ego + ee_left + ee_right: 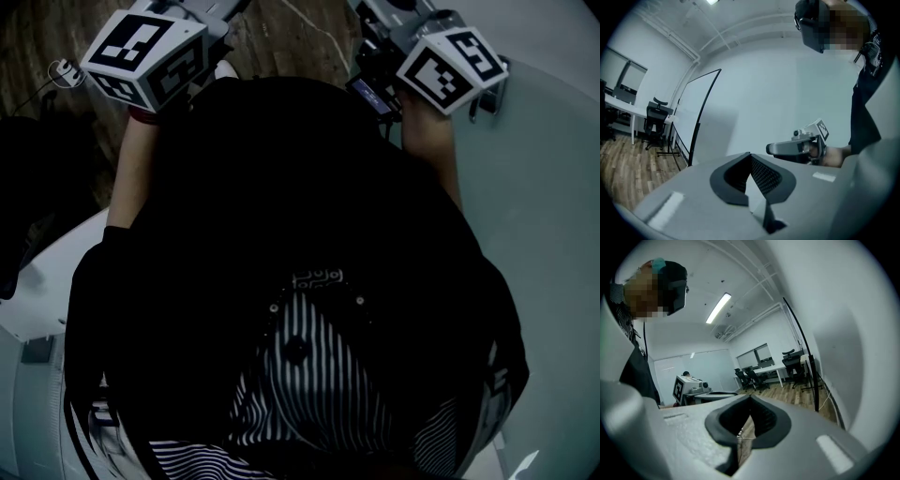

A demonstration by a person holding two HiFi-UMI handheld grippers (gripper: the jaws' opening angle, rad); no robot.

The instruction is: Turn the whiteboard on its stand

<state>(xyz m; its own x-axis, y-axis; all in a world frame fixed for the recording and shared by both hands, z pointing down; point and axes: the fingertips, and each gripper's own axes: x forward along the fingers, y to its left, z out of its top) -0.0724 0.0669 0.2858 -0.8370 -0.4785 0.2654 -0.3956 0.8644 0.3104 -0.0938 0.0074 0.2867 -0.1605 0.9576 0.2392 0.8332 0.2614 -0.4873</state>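
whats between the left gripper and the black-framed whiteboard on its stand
Nothing stands there. In the left gripper view, only wood floor shows between the left gripper and the black-framed whiteboard.

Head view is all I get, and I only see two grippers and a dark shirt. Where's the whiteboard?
Observer: In the left gripper view, the whiteboard stands upright on the wood floor, off to the left, seen almost edge-on.
Operator: Is a gripper pinching it?
Observer: No. The left gripper and the right gripper both have their jaws together, with nothing between them.
Operator: What else is in the room?
Observer: The right gripper view shows black office chairs further back, past the board's dark frame.
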